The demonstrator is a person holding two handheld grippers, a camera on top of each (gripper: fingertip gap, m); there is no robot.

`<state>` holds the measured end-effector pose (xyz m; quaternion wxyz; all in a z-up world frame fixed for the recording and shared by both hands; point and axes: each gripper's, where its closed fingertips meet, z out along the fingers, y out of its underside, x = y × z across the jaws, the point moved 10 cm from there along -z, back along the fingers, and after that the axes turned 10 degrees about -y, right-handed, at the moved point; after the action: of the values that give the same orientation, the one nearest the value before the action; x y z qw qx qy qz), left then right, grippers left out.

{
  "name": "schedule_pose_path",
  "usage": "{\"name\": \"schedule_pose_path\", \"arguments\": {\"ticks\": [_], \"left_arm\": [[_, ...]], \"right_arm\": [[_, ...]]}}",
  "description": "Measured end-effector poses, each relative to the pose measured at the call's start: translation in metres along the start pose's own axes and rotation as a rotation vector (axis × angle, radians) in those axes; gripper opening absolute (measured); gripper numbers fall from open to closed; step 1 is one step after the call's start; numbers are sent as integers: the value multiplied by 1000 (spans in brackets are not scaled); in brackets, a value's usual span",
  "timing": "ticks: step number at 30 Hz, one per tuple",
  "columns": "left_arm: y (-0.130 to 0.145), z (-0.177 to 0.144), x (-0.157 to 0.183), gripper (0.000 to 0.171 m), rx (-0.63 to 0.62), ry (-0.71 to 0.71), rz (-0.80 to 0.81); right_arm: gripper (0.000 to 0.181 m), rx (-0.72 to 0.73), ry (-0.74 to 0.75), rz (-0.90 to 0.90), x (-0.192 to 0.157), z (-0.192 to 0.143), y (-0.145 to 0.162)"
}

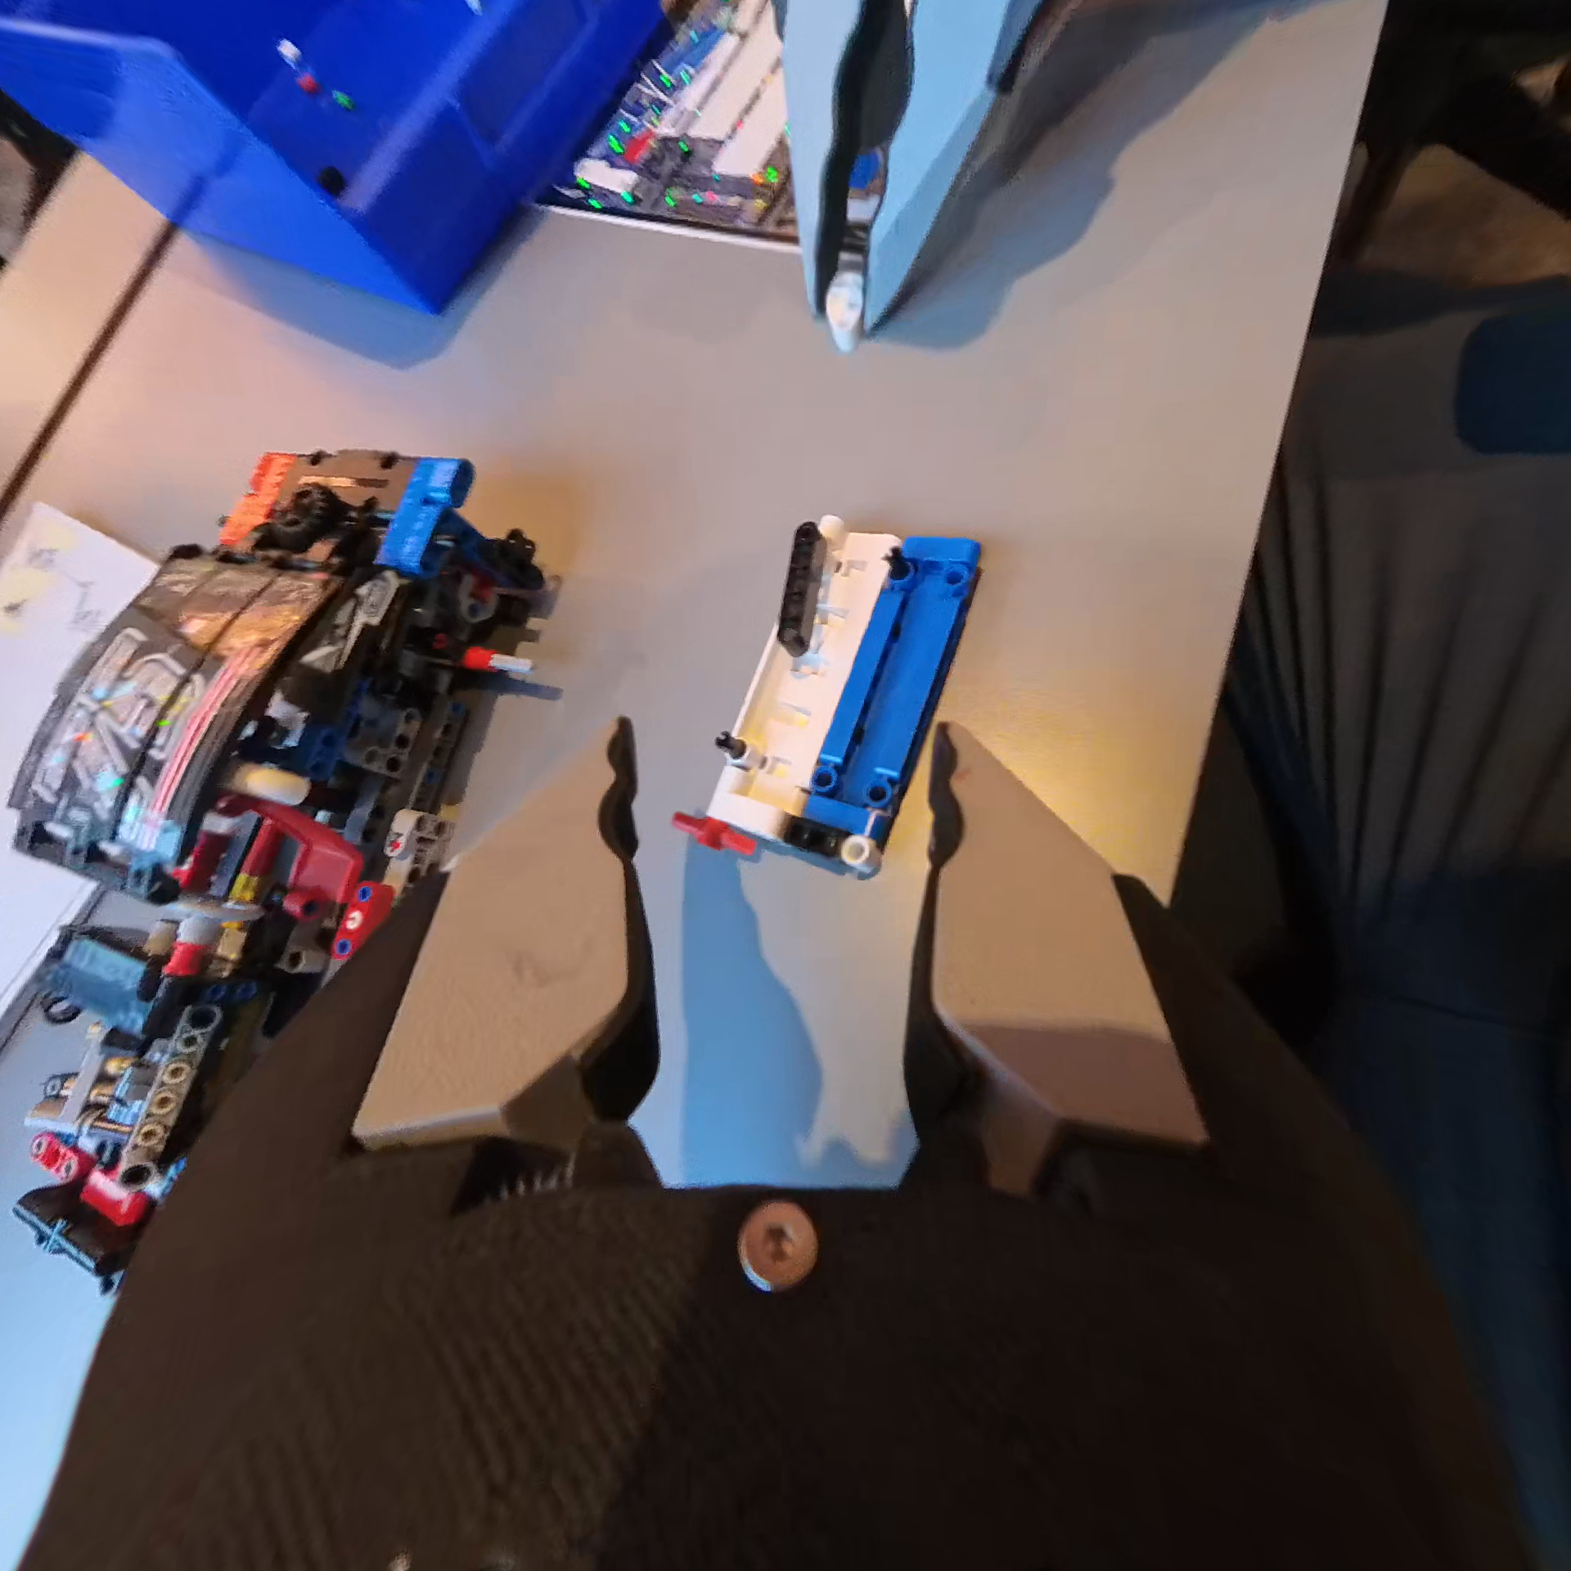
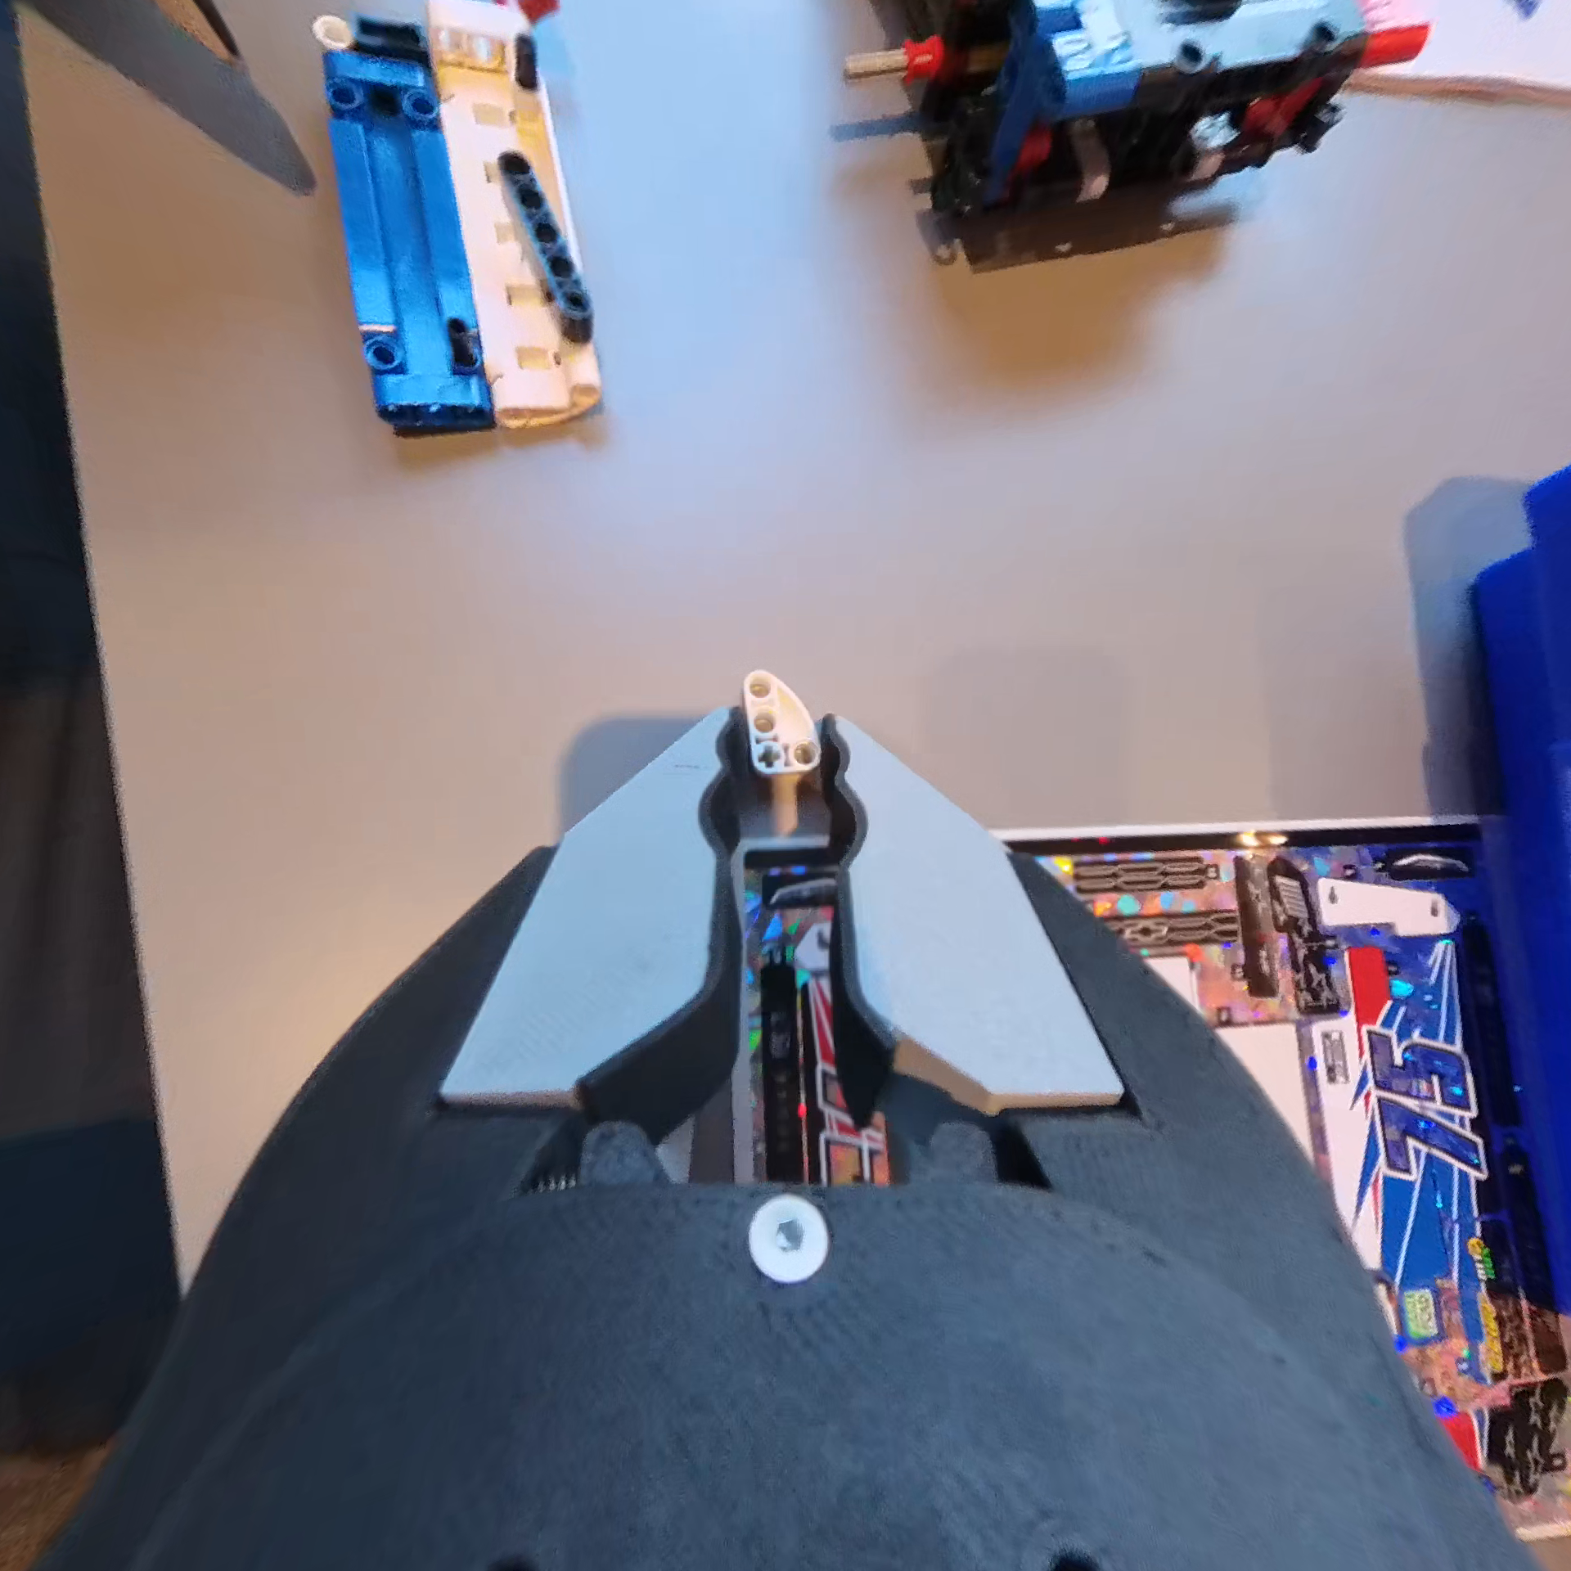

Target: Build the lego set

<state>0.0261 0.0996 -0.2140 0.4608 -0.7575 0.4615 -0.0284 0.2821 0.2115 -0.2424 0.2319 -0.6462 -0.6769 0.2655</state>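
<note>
The right gripper (image 2: pixel 782 748) is clenching a small white lego piece (image 2: pixel 778 723) between its tips, the piece sticking out past them with a tan pin below it, hovering over bare table (image 2: pixel 765 527). The left gripper (image 1: pixel 782 765) is hanging released, its fingers spread wide above the near end of a blue and white panel assembly (image 1: pixel 850 689), not touching it. That assembly is lying flat close to the table's edge, with a black beam (image 1: pixel 799 595) on its white half and a red pin (image 1: pixel 710 831) at its end. Open surface is separating it from the partly built car (image 1: pixel 255 723) on the other side. A blue bin (image 1: pixel 297 127) and a sticker sheet (image 2: pixel 1360 1063) are sitting beyond the right gripper
</note>
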Motion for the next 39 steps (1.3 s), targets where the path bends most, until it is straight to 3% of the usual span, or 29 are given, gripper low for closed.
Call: {"name": "schedule_pose_path", "arguments": {"ticks": [3, 5, 8, 14, 19, 28, 39], "left_arm": [[11, 0, -10, 64, 70, -76, 3], [18, 2, -18, 64, 104, -110, -13], [25, 3, -23, 64, 175, -131, -44], [30, 2, -23, 50, 241, -198, 36], [32, 1, -34, 50, 258, -199, -41], [41, -8, -58, 50, 300, -183, -278], [38, -6, -43, 48, 274, -205, -128]], "right_arm": [[15, 43, 68, -13, 0, 9, -6], [25, 58, 95, -15, -1, 14, -11], [31, 107, 139, -17, -3, 5, -12], [30, 454, 352, 11, 2, -27, -1], [38, 416, 419, -29, 4, -24, -1], [31, 433, 468, -53, -1, -26, 0], [25, 511, 423, 21, 1, -35, 4]]}}
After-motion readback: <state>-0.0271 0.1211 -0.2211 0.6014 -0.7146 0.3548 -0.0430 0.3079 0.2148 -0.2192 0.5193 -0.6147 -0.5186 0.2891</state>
